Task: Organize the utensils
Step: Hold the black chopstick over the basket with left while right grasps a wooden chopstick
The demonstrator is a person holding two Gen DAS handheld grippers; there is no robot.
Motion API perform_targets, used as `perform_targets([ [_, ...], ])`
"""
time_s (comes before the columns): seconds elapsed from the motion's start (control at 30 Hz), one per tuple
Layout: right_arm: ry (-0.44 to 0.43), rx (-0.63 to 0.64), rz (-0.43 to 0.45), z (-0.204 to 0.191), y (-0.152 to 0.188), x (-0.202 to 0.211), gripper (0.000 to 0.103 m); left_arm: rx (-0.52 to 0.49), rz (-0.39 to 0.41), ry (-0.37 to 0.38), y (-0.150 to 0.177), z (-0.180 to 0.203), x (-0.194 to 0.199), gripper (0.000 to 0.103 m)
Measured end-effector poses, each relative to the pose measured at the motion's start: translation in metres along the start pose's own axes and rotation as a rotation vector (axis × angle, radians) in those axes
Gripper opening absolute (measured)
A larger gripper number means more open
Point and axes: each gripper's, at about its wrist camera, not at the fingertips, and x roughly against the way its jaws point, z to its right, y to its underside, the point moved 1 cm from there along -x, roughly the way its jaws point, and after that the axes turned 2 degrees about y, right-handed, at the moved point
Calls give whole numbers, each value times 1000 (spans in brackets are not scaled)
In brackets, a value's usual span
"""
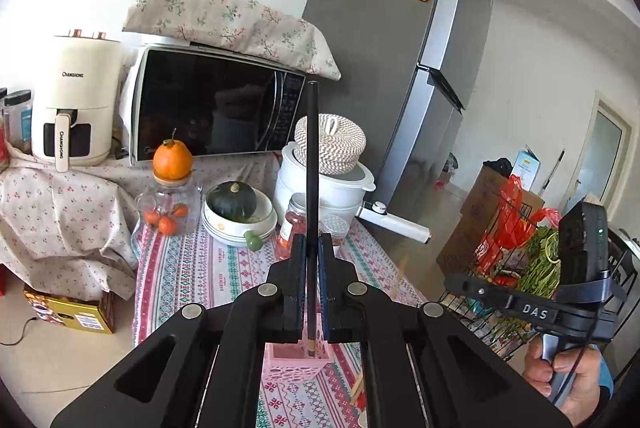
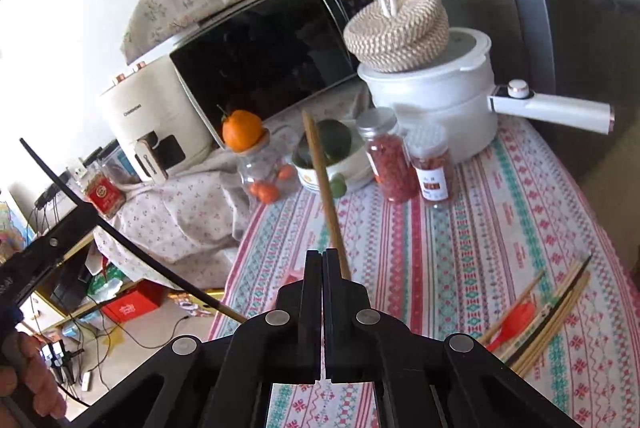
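My left gripper (image 1: 312, 248) is shut on a black chopstick (image 1: 312, 156) that stands almost upright, its lower tip inside a pink perforated holder (image 1: 296, 368) on the striped tablecloth. The right wrist view shows that chopstick (image 2: 132, 248) slanting in from the left. My right gripper (image 2: 323, 256) is shut, jaws together with nothing between them. A wooden chopstick (image 2: 322, 184) rises from behind its right finger, its lower end hidden. Several more wooden chopsticks (image 2: 560, 320) and a red spoon (image 2: 516, 320) lie on the table to the right. A hand (image 1: 560, 368) holds the right gripper's handle.
At the back stand a microwave (image 1: 212, 108), an air fryer (image 1: 76, 108), a white pot (image 2: 444, 100) with a woven lid, two jars of red bits (image 2: 390, 164), a bowl with a squash (image 1: 236, 208) and an orange on a jar (image 1: 172, 158). A fridge (image 1: 380, 68) rises on the right, beside a wire basket of greens (image 1: 520, 260).
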Motion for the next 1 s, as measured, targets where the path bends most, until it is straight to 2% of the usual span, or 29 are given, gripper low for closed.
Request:
perform_targets([
  [0.1,5,16,8,-4,-3,-3,0,11,-29,-25,5,-4,-17,5],
  [0.23,24,-19,-69,11,-1,-24,3,69,-55,-1,8,-10,-21,5],
  [0.33,69,-64,-171,36,7,-52,16,56,-50,13,9,-5,-12,5],
  [0.37,74,-89,-214,46,10,-63,29,54,-46,16,9,-4,-9,5],
  [0.43,92,-140,-303,60,16,-91,44,59,-37,25,8,-5,-2,5],
  [0.6,101,-109,-455,72,20,-169,44,68,-35,27,8,-14,7,5],
  [0.7,120,-89,-509,78,25,-213,44,68,-57,19,11,-21,5,5],
  [0.83,134,-84,-542,84,26,-255,44,68,-91,10,17,-29,0,5],
  [1.0,130,-66,-550,87,24,-287,41,85,-114,21,18,-36,-6,5],
])
